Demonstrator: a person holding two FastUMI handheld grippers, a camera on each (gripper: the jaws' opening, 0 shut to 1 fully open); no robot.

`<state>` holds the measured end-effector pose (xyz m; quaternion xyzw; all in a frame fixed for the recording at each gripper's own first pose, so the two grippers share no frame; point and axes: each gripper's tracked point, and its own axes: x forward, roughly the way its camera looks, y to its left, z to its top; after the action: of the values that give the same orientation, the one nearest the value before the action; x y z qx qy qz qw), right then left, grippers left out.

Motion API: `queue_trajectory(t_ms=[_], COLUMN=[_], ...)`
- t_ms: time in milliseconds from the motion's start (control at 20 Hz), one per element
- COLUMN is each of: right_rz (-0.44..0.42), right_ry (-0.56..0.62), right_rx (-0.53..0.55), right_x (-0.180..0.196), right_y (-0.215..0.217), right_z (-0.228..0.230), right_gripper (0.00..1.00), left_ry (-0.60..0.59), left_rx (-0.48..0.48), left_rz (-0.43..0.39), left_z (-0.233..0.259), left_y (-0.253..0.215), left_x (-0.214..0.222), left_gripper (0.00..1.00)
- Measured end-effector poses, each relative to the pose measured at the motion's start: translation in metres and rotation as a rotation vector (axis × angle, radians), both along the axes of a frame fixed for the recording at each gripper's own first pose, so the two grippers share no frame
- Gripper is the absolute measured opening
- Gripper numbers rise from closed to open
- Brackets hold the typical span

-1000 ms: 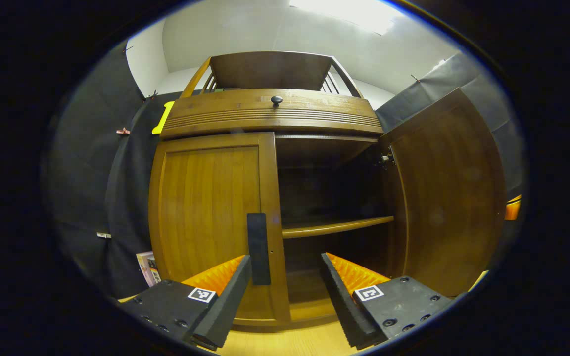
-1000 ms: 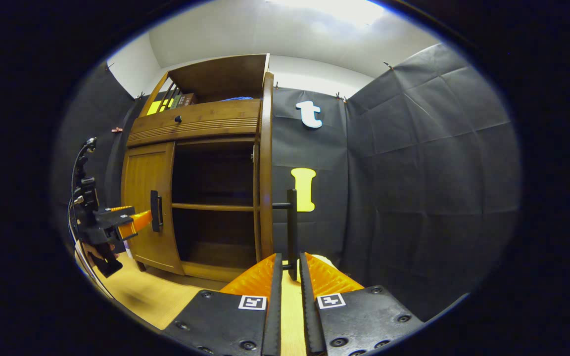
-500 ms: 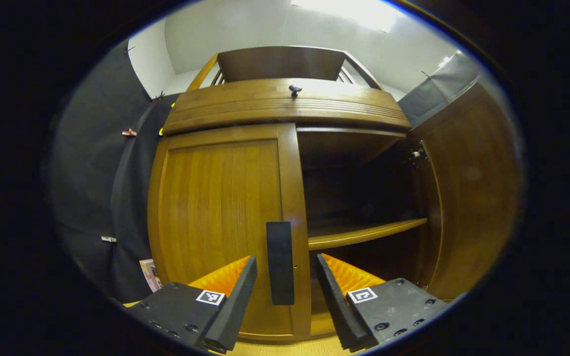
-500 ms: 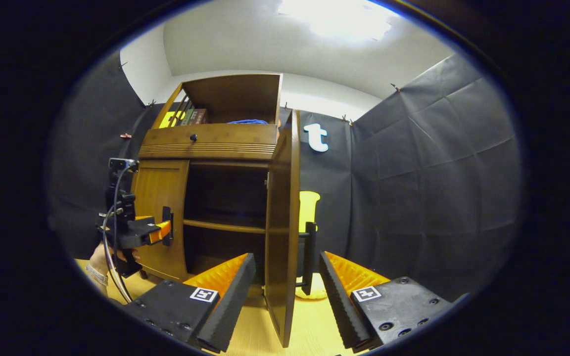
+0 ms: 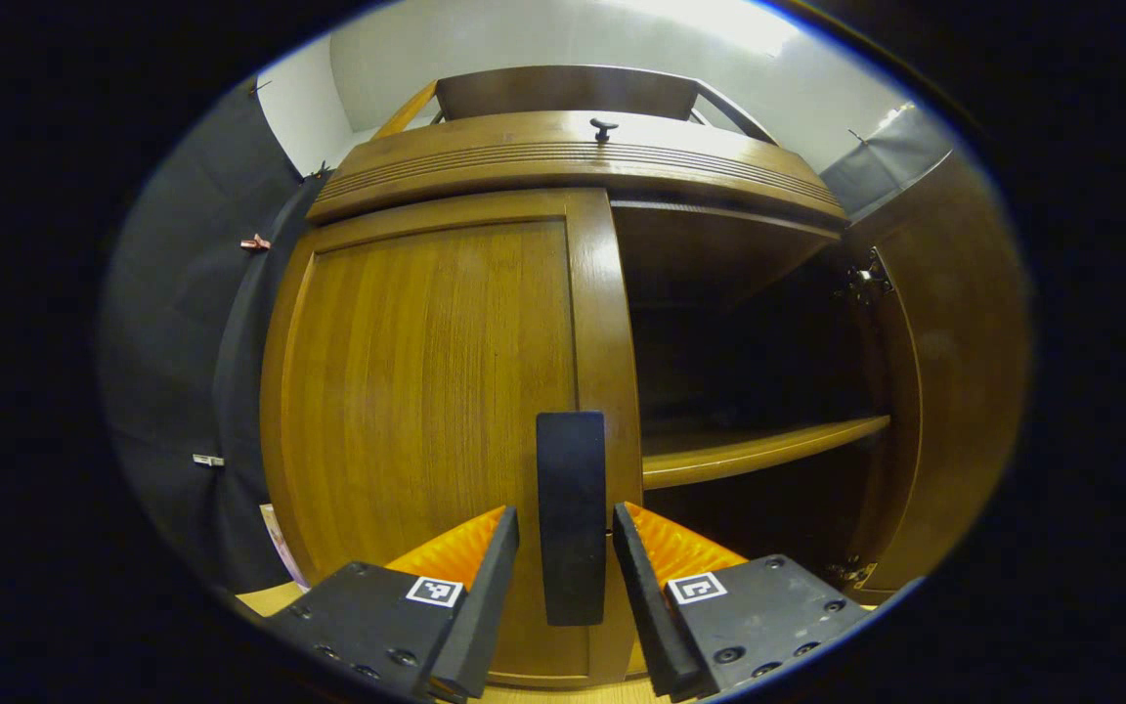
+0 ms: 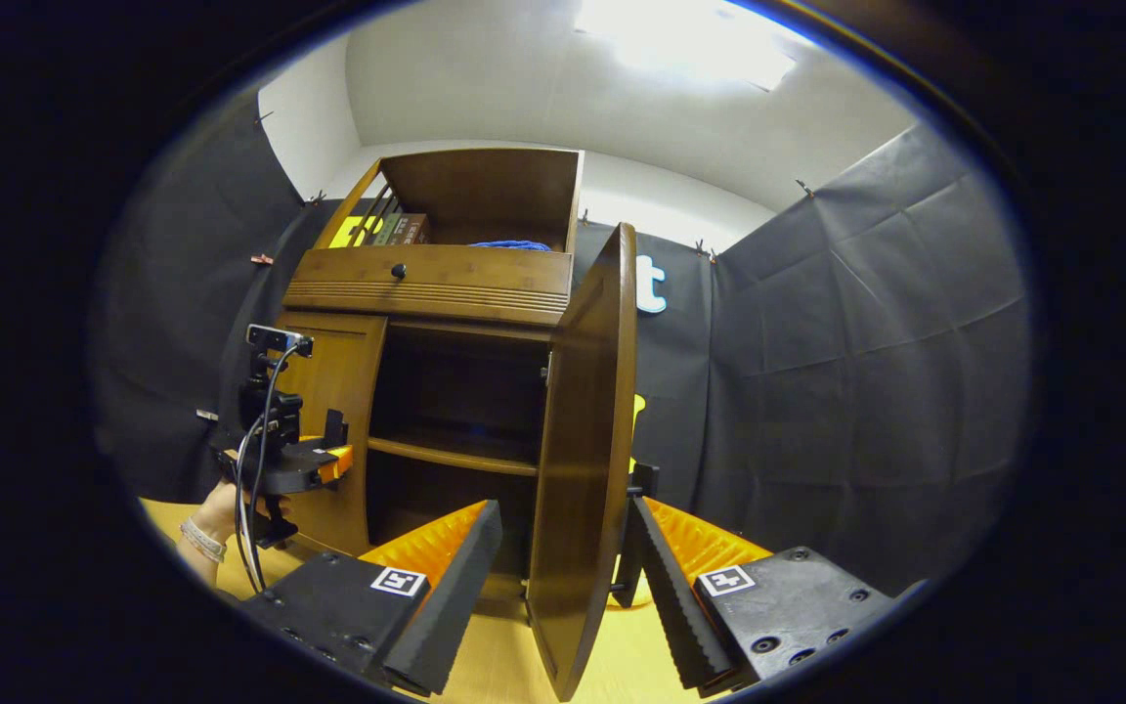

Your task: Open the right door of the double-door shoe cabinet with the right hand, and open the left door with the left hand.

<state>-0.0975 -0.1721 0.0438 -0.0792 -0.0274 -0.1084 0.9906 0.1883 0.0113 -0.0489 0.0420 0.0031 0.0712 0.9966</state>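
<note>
The wooden shoe cabinet's left door [image 5: 426, 391] is closed. Its dark vertical handle [image 5: 571, 518] stands between the fingers of my left gripper [image 5: 565, 510], which is open, with narrow gaps on both sides. The right door [image 6: 587, 440] is swung wide out, and I see it edge-on in the right gripper view. My right gripper [image 6: 565, 506] is open and straddles that door's edge without touching it. The right door's handle [image 6: 641, 489] peeks out behind the door near the right finger. In the right gripper view a hand [image 6: 221, 513] holds the left gripper [image 6: 336, 455] at the left door [image 6: 328, 411].
Inside the open cabinet is a dark interior with one shelf [image 5: 758, 450]. A drawer with a small knob [image 5: 604, 127] sits above the doors, with an open top compartment [image 6: 485, 196] holding books. The open right door [image 5: 954, 391] stands at the right. The floor [image 6: 504, 645] is wooden.
My right gripper opened and let go of the right door's handle, and the door now stands between its fingers. My left gripper moved in until the left door's handle lay between its fingers.
</note>
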Motion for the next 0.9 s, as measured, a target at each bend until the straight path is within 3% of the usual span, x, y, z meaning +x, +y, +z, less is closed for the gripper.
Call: queue_trajectory(t_ms=[150,250,450,900], right_rz=[-0.01,-0.021,-0.025,-0.037], right_ry=[-0.002,-0.003,0.018,0.007], right_rx=[-0.015,-0.01,0.013,-0.005], right_x=[0.003,0.006,0.007,0.008], right_y=[-0.003,-0.006,-0.006,0.009], right_z=[-0.002,-0.004,-0.008,-0.005], right_gripper=[0.86,0.86,0.86,0.86], left_ry=[0.0,0.008,0.025,0.035], left_rx=[-0.038,-0.033,-0.042,-0.078], left_rz=[-0.031,-0.035,-0.053,-0.164], left_z=[-0.003,-0.004,-0.005,0.006], left_y=[-0.004,-0.004,-0.005,-0.002], left_x=[0.008,0.005,0.003,-0.052], left_gripper=[0.51,0.37,0.3,0.3])
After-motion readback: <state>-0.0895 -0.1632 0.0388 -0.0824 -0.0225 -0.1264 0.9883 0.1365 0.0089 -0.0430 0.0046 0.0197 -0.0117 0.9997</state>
